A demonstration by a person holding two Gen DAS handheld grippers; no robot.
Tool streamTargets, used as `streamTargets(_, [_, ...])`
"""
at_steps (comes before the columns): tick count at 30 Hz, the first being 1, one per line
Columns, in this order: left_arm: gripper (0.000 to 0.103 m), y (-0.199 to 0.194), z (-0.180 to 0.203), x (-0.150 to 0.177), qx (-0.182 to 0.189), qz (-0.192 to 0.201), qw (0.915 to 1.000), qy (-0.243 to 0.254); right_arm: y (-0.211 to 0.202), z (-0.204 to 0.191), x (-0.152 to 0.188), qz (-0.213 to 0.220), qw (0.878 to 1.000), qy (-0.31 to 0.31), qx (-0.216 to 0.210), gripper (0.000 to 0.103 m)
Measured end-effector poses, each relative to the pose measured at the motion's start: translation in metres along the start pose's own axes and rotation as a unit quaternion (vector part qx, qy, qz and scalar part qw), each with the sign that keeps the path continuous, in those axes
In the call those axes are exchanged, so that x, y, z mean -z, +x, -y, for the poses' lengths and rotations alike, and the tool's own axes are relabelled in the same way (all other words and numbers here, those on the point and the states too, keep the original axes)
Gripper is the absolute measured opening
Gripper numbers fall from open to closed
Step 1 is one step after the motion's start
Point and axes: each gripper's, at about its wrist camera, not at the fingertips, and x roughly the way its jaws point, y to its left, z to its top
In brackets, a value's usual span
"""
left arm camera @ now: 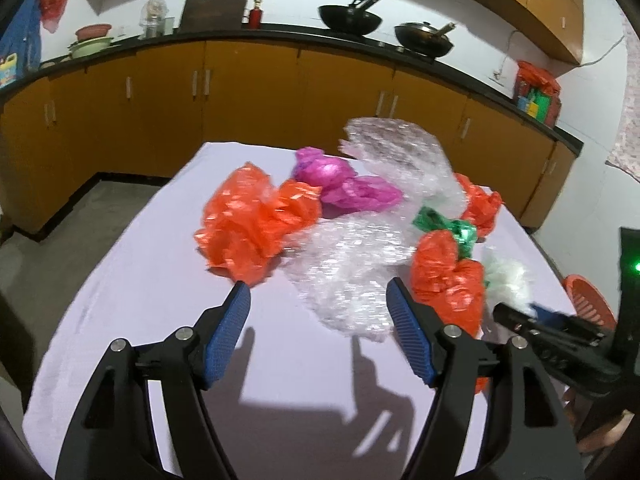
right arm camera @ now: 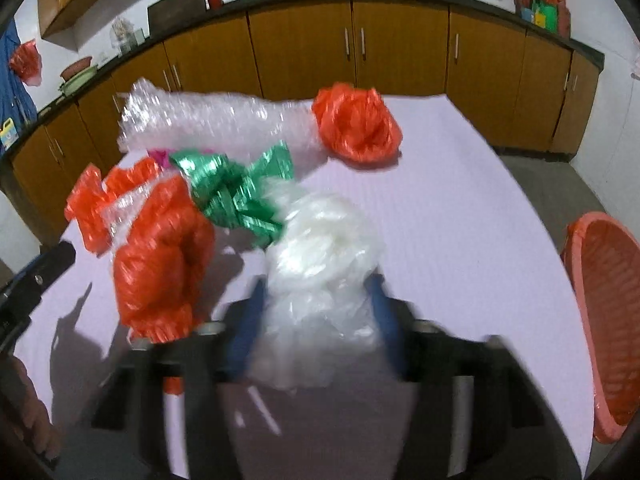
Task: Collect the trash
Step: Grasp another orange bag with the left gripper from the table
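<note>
The bench (left arm camera: 132, 300), draped in a pale lilac cloth, is carrying a heap of crumpled trash. Counting it off: four orange plastic bags, namely a big one (left arm camera: 252, 228) at the left of the pile, one (left arm camera: 448, 280) near the front, one (left arm camera: 482, 206) at the back right, and a small scrap (right arm camera: 90, 208) seen only in the right wrist view; one magenta bag (left arm camera: 344, 184); one green bag (left arm camera: 444, 228), glossy and twisted into a knot; two sheets of clear bubble wrap, one (left arm camera: 352, 276) lying flat at the front and one (left arm camera: 400, 156) rearing up behind; and one white translucent bag (right arm camera: 324, 256), soft and billowy.

The left hand-held gripper (left arm camera: 318, 300) is hovering angled down over the bench, jaws spread wide and released, its ribbed blue pads (left arm camera: 226, 336) gripping nothing. The front bubble wrap is lying just beyond and between the tips, not pinched.

The right hand-held gripper (right arm camera: 318, 292) is tilting down steeply, blurred, and its blue fingers (right arm camera: 250, 324) are flanking the white translucent bag on both sides. The bag is bulging up between them and they appear to be pressing on it, so it is being grasped.

One orange-pink woven plastic basket (right arm camera: 600, 320) is sitting just off the bench's right edge. Behind, yellow-brown cabinets (left arm camera: 248, 92) are running under a dark counter holding two black woks (left arm camera: 350, 18).
</note>
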Motion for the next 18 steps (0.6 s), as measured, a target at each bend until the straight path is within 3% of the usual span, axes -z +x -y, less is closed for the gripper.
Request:
streamTargets(4, [0.076, 0.002, 0.024, 0.001, 0.027, -0.002, 0.9995, 0.016, -0.013, 0.012, 0.006, 0.007, 1.000, 0.010, 0.005, 0.028])
streamTargets(8, [0.082, 0.007, 0.053, 0.003, 0.045, -0.007, 0.9980, 0.042, -0.035, 0.031, 0.013, 0.024, 0.999, 0.032, 0.015, 0.027])
streamTargets(13, [0.082, 0.021, 0.077, 0.008, 0.036, -0.027, 0.9968, 0.067, -0.065, 0.059, 0.019, 0.040, 0.997, 0.069, 0.024, 0.027])
streamTargets(16, [0.071, 0.032, 0.083, 0.011, 0.027, -0.045, 0.9961, 0.071, -0.078, 0.070, 0.023, 0.047, 0.995, 0.080, 0.029, 0.027])
streamTargets(18, [0.055, 0.040, 0.084, 0.013, 0.028, -0.065, 0.9952, 0.068, -0.089, 0.077, 0.025, 0.052, 0.994, 0.086, 0.033, 0.027])
